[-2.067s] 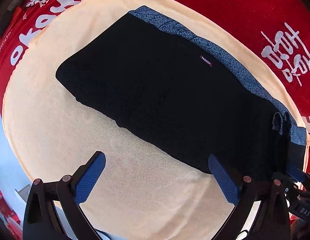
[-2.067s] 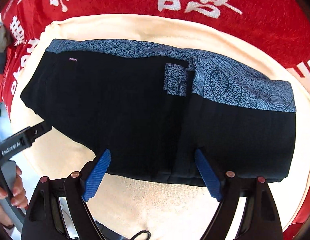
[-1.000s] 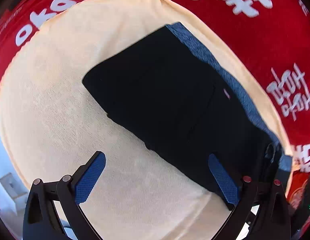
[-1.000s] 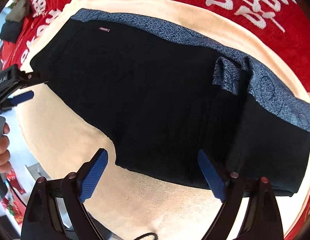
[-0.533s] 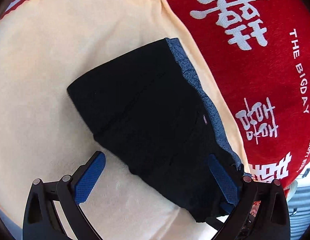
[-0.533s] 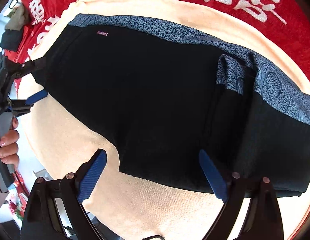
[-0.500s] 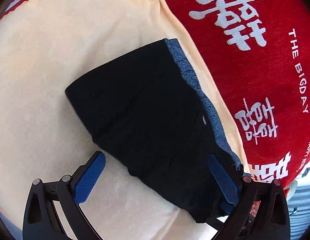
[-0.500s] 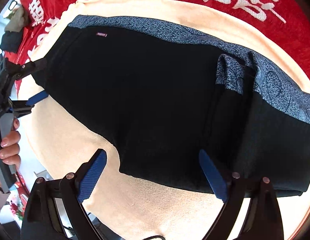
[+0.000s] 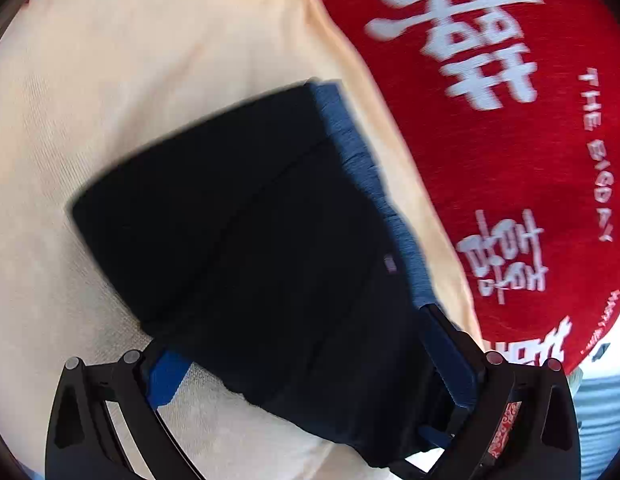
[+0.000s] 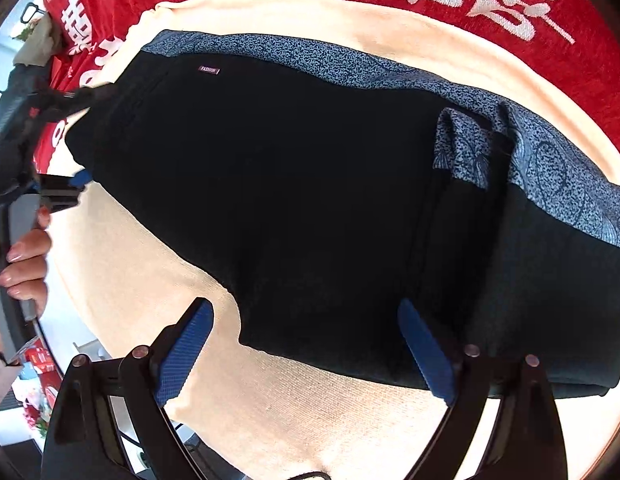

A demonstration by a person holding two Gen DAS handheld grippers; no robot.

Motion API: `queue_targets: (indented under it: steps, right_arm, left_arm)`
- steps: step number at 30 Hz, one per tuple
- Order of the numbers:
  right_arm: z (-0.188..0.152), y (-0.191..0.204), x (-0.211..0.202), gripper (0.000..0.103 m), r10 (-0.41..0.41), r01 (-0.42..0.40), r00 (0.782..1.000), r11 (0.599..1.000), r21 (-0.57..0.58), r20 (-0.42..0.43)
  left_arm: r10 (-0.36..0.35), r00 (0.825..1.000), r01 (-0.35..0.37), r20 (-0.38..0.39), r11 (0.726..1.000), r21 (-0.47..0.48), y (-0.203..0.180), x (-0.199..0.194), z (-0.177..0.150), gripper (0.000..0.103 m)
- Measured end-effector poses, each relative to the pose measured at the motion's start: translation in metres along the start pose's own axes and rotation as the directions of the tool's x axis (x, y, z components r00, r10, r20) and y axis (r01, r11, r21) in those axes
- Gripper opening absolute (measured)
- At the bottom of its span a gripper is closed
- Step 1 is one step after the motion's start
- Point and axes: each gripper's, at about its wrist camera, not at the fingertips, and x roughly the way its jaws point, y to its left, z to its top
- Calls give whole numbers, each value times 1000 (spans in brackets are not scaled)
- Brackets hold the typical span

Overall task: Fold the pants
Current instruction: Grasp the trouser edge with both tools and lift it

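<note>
Both blue-padded grippers, left and right, stand wide apart holding nothing, straddling the near edge of the black pants with blue patterned waistband lying mid-frame on the cream towel; a shallow bite risks catching one layer only

Matt black knit pants with speckled woven waistband; nubby cream towel; textured blue pads.
</note>
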Motion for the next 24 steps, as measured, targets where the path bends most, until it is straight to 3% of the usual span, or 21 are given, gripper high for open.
queue_targets:
  steps: [5, 6, 7, 9, 10, 12, 13, 14, 17, 18, 20, 22, 24]
  right_arm:
    - [0, -1, -1, 95, 6, -6, 1000, 1000, 0, 4]
    - [1, -2, -3, 95, 10, -10, 1000, 1000, 5, -1]
    - [2, -3, -5, 95, 17, -17, 1000, 1000, 14, -3]
    - [7, -8, -15, 95, 41, -41, 999, 998, 45, 2]
    - [10, -12, -23, 95, 58, -58, 998, 996, 65, 10]
    - [17, -19, -39, 95, 84, -87, 996, 992, 92, 36]
    - [22, -22, -48, 95, 97, -101, 994, 990, 103, 49]
    - [30, -25, -57, 95, 113, -120, 992, 986, 115, 64]
    - [61, -30, -78, 95, 198, -208, 977, 968, 141, 85]
    - [75, -28, -84, 95, 236, -248, 967, 957, 150, 97]
    - [104, -17, -92, 95, 292, -302, 952, 945, 128, 89]
    - [131, 5, -94, 95, 353, -361, 931, 928, 91, 89]
    - [160, 33, -89, 95, 395, -396, 918, 918, 35, 26]
  left_arm:
    - [146, 989, -146, 22, 989, 22, -18, 4, -1, 98]
    - [194, 980, -196, 35, 980, 32, -22, 3, -2, 86]
    - [246, 968, -248, 49, 967, 56, -26, 3, -2, 66]
    - [329, 942, -336, 71, 934, 123, -33, 3, -4, 46]
    - [346, 935, -355, 83, 921, 159, -37, 2, -6, 41]
    - [389, 910, -415, 144, 867, 277, -55, -1, -14, 36]
    - [411, 893, -450, 184, 825, 342, -66, -1, -21, 36]
    - [432, 868, -496, 245, 757, 426, -81, 0, -33, 35]
    - [441, 822, -568, 359, 602, 561, -106, 3, -62, 35]
    - [442, 812, -582, 381, 566, 584, -111, 5, -68, 35]
    - [444, 794, -605, 416, 504, 616, -116, 7, -79, 35]
    - [444, 788, -612, 426, 486, 624, -118, 9, -82, 35]
    - [444, 785, -615, 433, 477, 627, -118, 8, -83, 35]
